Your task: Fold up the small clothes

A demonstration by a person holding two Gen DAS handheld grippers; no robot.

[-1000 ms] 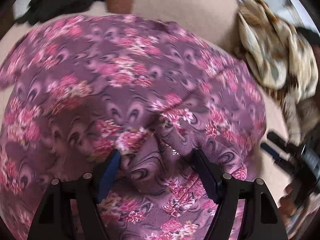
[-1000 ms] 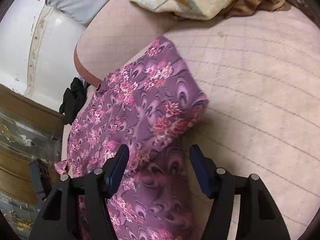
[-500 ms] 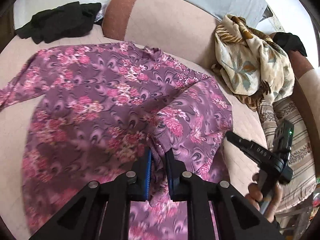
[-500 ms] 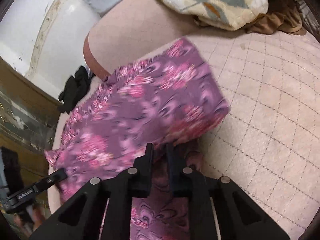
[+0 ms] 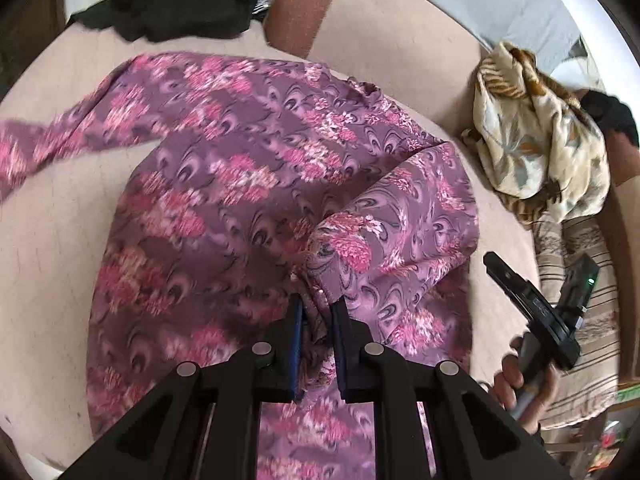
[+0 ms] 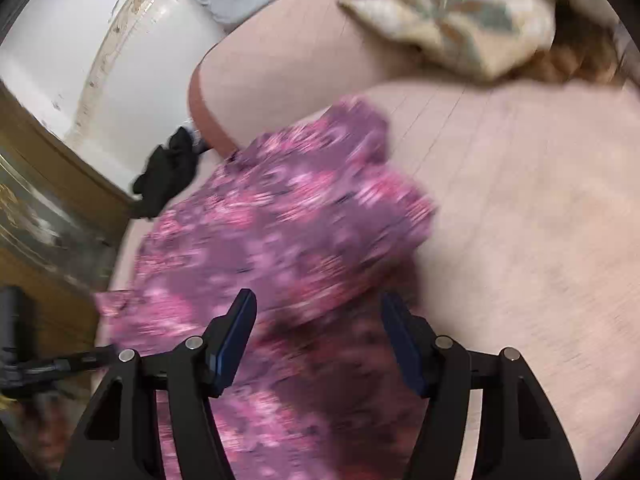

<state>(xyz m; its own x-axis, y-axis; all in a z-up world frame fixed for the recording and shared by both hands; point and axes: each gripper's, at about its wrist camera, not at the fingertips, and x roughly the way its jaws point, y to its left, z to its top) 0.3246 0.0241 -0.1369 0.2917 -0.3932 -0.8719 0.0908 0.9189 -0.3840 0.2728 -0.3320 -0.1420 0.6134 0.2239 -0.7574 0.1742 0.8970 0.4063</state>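
A purple garment with pink flowers (image 5: 240, 184) lies spread on a beige sofa seat (image 5: 48, 248). Its right sleeve is folded in over the body (image 5: 404, 216). My left gripper (image 5: 317, 312) is shut on a bunched fold of this garment near its middle. The garment also shows, blurred, in the right wrist view (image 6: 288, 232). My right gripper (image 6: 318, 328) is open above the garment's right side, holding nothing. It appears in the left wrist view (image 5: 532, 312) in a hand at the right.
A black garment (image 5: 176, 4) lies at the far left of the sofa. A cream floral cloth (image 5: 540, 140) is piled at the right against the backrest (image 5: 384, 52). A striped cushion (image 5: 580, 320) lies at the right edge.
My right gripper was shut on the garment's right side half a second ago and has opened. My left gripper stays shut on the fold and has lifted it slightly.
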